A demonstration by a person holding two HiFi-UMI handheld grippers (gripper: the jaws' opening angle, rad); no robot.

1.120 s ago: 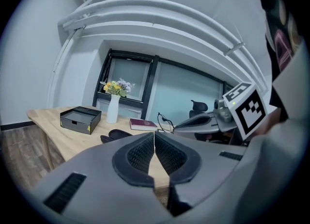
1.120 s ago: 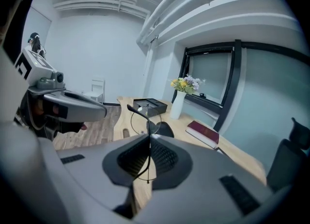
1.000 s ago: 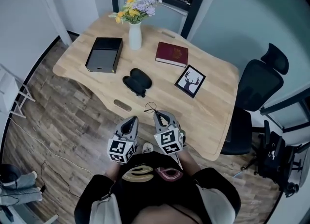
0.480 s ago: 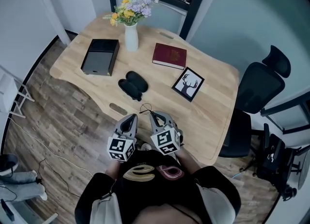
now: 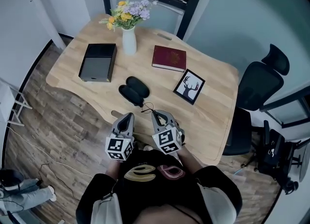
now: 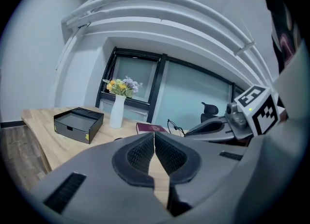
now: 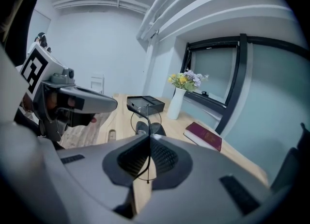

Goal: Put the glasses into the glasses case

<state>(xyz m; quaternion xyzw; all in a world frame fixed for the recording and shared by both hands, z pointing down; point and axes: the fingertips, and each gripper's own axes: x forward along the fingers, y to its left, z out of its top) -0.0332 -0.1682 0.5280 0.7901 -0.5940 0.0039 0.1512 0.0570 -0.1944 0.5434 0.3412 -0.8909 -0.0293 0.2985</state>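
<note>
No word or number could be read anywhere. The book [image 5: 169,57] bore only a faint mark on its red cover, too small to make out. The cubes [image 5: 118,148] carried black-and-white square patterns, not letters. The frame [image 5: 189,86] showed a deer head without caption.

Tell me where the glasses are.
Head view, centre: the glasses are pinched in the right gripper, just short of the black glasses case on the table.

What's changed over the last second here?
The left gripper and right gripper moved closer to the case. The right stays shut on the glasses; the left stays shut and empty. The case lies where it was.
</note>
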